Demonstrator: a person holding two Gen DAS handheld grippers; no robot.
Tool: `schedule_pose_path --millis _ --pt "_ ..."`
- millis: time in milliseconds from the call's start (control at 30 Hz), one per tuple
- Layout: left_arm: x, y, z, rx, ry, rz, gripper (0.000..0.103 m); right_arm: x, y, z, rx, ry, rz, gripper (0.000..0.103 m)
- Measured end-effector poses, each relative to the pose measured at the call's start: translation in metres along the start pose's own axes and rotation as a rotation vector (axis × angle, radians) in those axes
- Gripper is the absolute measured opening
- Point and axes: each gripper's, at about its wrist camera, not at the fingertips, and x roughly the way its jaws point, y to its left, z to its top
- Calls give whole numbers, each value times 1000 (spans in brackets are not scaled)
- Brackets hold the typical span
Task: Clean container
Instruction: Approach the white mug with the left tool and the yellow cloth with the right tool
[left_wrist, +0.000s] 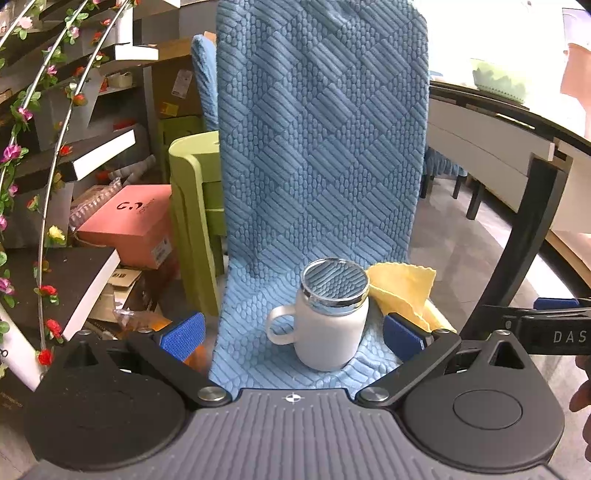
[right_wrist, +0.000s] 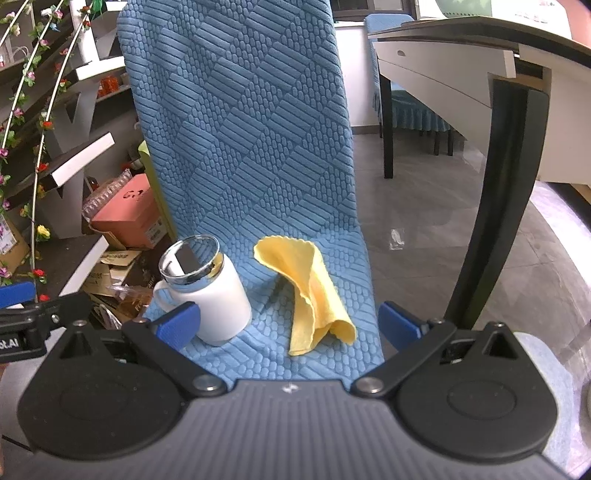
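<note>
A white mug (left_wrist: 327, 325) with a shiny metal rim and a handle on its left stands upright on a chair seat covered in blue textured fabric (left_wrist: 321, 155). A crumpled yellow cloth (left_wrist: 404, 291) lies just to its right. My left gripper (left_wrist: 293, 334) is open, its blue pads on either side of the mug, not touching. In the right wrist view the mug (right_wrist: 210, 291) is at left and the yellow cloth (right_wrist: 314, 291) lies between the open fingers of my right gripper (right_wrist: 288, 323), which is empty.
Left of the chair are green plastic stools (left_wrist: 194, 214), a pink box (left_wrist: 129, 225), cardboard clutter and stairs with flower garlands (left_wrist: 33, 155). A white table with black legs (right_wrist: 509, 184) stands at right over grey floor tiles (right_wrist: 424, 206).
</note>
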Motion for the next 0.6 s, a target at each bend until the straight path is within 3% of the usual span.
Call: schedule_pose_path --millis 600 --pt "6 -12 -1 -19 8 49 103 5 -9 -6 33 -20 13 103"
